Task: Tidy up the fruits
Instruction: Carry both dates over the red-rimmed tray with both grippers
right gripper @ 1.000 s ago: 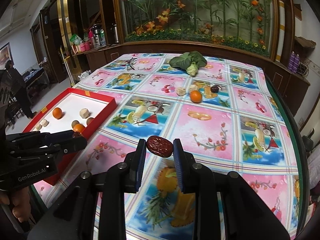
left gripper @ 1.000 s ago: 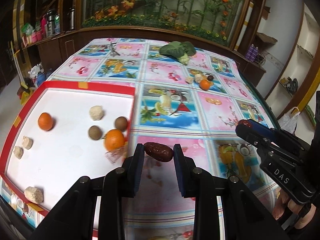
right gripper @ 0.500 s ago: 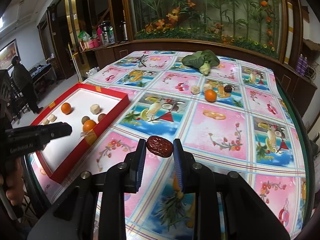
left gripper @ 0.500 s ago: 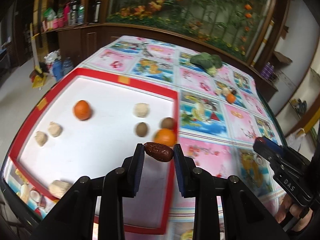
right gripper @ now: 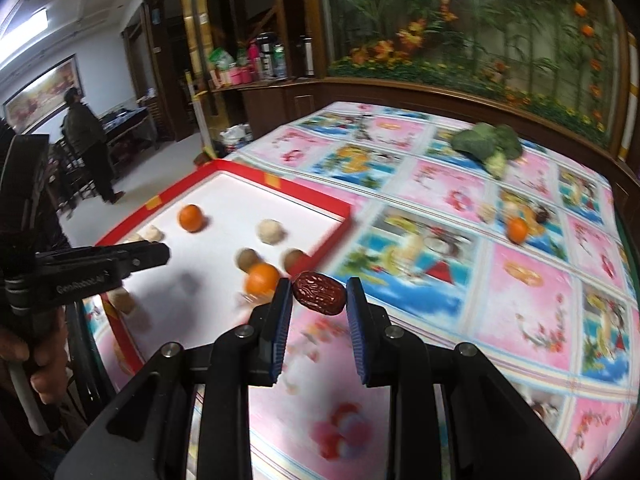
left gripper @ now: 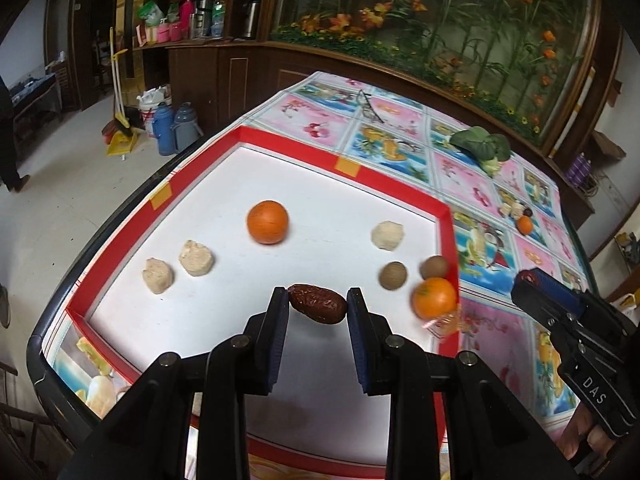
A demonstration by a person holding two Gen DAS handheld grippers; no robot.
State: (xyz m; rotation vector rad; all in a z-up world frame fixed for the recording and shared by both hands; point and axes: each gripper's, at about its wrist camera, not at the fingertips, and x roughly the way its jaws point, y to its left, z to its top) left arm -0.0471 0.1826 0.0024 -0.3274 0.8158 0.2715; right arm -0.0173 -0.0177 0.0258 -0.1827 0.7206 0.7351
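Red tray (left gripper: 400,184) already holds two oranges, two brown fruits and several pale lumps. We judge the job partly done: one orange (right gripper: 518,230) and small bits remain out on the tablecloth, far ahead-right of us.

Left gripper (left gripper: 318,306) pinches a date (left gripper: 318,309) over the tray floor. Right gripper (right gripper: 318,294) clamps a second date (right gripper: 319,293), tray rim just ahead-left.

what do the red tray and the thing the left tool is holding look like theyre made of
Red tray: probably cardboard or thin board, with a matte red rim, a flat white floor and yellow tape patches on its edges; plastic cannot be ruled out.

Dried red date, clamped in the left tool: real dried fruit by the look of it, with dark reddish-brown, wrinkled, slightly glossy skin.
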